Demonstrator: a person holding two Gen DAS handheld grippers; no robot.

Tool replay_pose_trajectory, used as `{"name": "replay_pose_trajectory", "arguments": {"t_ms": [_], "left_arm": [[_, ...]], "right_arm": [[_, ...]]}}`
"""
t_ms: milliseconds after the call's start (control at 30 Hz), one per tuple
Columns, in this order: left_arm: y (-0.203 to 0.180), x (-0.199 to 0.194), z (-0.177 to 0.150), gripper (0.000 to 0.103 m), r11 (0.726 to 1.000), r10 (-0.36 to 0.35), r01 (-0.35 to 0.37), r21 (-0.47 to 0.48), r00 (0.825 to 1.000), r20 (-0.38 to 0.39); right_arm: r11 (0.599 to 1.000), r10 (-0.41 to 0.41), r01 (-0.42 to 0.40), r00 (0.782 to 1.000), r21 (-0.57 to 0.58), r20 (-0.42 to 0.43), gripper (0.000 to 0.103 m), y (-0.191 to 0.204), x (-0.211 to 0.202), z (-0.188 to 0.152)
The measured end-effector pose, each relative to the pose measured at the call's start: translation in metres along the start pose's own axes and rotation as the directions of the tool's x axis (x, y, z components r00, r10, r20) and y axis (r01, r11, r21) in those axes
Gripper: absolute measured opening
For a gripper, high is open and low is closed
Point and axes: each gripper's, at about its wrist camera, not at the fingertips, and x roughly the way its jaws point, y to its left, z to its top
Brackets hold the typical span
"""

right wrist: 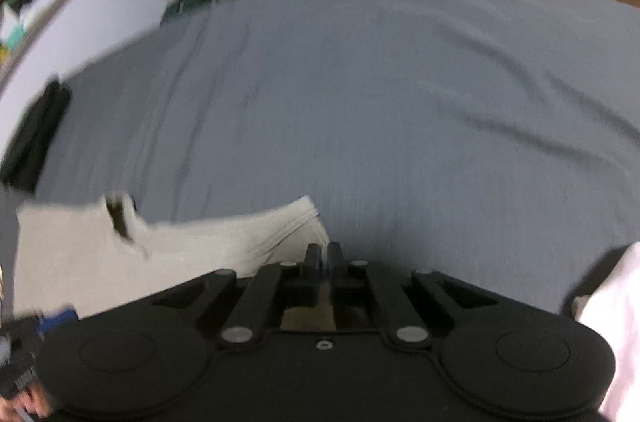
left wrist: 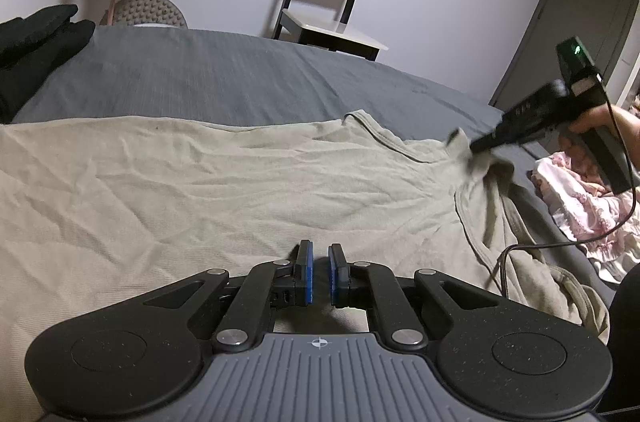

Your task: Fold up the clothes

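Observation:
A beige T-shirt (left wrist: 200,182) lies spread across the grey bed (left wrist: 240,74), its neckline toward the right. My left gripper (left wrist: 320,258) rests low over the shirt's near edge. Its blue pads (left wrist: 308,274) are almost together, and whether cloth is pinched between them I cannot tell. My right gripper (left wrist: 466,148), held by a hand (left wrist: 592,122), is shut on a bunched bit of the shirt near the shoulder and lifts it slightly. In the blurred right wrist view, the right gripper (right wrist: 325,254) is shut, with the shirt's sleeve (right wrist: 180,246) running in from the left to its tips.
Black clothes (left wrist: 40,38) are piled at the bed's left. A pink frilly garment (left wrist: 580,198) lies at the right edge, with a black cable (left wrist: 560,246) trailing over the shirt there. A chair (left wrist: 328,2) stands behind the bed. White cloth (right wrist: 616,322) shows at the lower right.

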Motion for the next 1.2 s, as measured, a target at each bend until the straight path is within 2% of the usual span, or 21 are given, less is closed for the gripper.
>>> {"name": "replay_pose_trajectory", "arguments": {"t_ms": [100,200,267,333,367,400,433,567,633,700,767,867,967,1033,1067,1133,1167,1200], "left_arm": [[0.0,-0.001,-0.001,0.008,1.0,0.0,0.0,0.002,1.0,0.004],[0.0,-0.001,-0.002,0.008,1.0,-0.001,0.001,-0.002,1.0,0.006],[-0.002,-0.001,-0.001,0.008,1.0,0.002,-0.002,0.002,1.0,0.004],[-0.002,-0.001,0.0,0.008,1.0,0.003,-0.003,0.003,1.0,0.002],[-0.002,-0.001,0.0,0.008,1.0,0.002,-0.002,0.001,1.0,0.002],[-0.001,-0.001,-0.001,0.008,1.0,0.001,-0.001,0.0,1.0,0.003],[-0.001,-0.001,-0.001,0.008,1.0,0.001,-0.001,-0.002,1.0,0.003],[-0.002,-0.001,-0.001,0.008,1.0,0.007,-0.007,0.001,1.0,0.002],[-0.002,-0.001,0.0,0.008,1.0,0.008,-0.008,0.003,1.0,-0.001],[-0.002,0.0,0.0,0.008,1.0,0.008,-0.008,0.004,1.0,-0.002],[-0.002,0.0,0.001,0.008,1.0,0.008,-0.008,0.002,1.0,-0.003],[-0.002,0.0,0.0,0.008,1.0,0.01,-0.01,0.008,1.0,-0.003],[-0.001,0.0,0.001,0.008,1.0,0.01,-0.01,0.007,1.0,-0.005],[-0.001,0.0,0.001,0.008,1.0,0.01,-0.01,0.006,1.0,-0.006],[-0.001,0.0,0.002,0.008,1.0,0.01,-0.01,0.005,1.0,-0.006],[-0.002,0.0,0.002,0.008,1.0,0.015,-0.015,0.013,1.0,-0.008],[-0.003,0.0,0.002,0.008,1.0,0.018,-0.017,0.016,1.0,-0.009],[-0.003,0.0,0.002,0.008,1.0,0.018,-0.018,0.016,1.0,-0.008]], "right_arm": [[1.0,-0.006,0.006,0.997,-0.007,0.082,0.003,0.002,-0.01,0.0],[0.998,-0.057,0.057,0.998,-0.004,0.027,0.004,-0.003,0.002,-0.004],[0.999,-0.044,0.044,0.999,0.01,0.02,0.004,-0.009,0.005,-0.008],[0.999,0.003,-0.004,1.0,0.054,0.021,0.024,-0.014,0.0,-0.007],[0.997,0.023,-0.025,0.999,0.077,0.023,0.046,-0.016,-0.001,-0.007],[0.995,0.038,-0.04,0.999,0.092,0.024,0.054,-0.018,-0.003,-0.008],[0.995,0.045,-0.047,0.999,0.093,0.023,0.054,-0.018,-0.007,-0.01],[0.987,0.091,-0.088,0.996,0.134,-0.014,0.029,-0.024,-0.009,-0.017],[0.979,0.122,-0.115,0.992,0.168,-0.03,0.026,-0.029,-0.003,-0.02],[0.974,0.128,-0.12,0.991,0.19,-0.034,0.008,-0.031,0.002,-0.025],[0.977,0.103,-0.095,0.994,0.193,-0.03,0.003,-0.031,0.003,-0.032],[0.987,0.011,-0.014,1.0,0.162,0.022,0.001,-0.027,-0.01,-0.039],[0.986,-0.149,0.142,0.986,0.092,0.079,0.001,-0.018,-0.016,-0.043],[0.987,-0.095,0.087,0.994,0.135,0.059,0.001,-0.027,-0.013,-0.046],[0.985,-0.066,0.057,0.996,0.163,0.053,0.002,-0.032,-0.014,-0.047],[0.979,-0.01,-0.001,0.999,0.205,0.049,0.017,-0.036,-0.023,-0.05],[0.976,0.017,-0.027,0.999,0.216,0.046,0.039,-0.036,-0.028,-0.052],[0.975,0.046,-0.053,0.998,0.218,0.037,0.047,-0.035,-0.032,-0.054]]}}
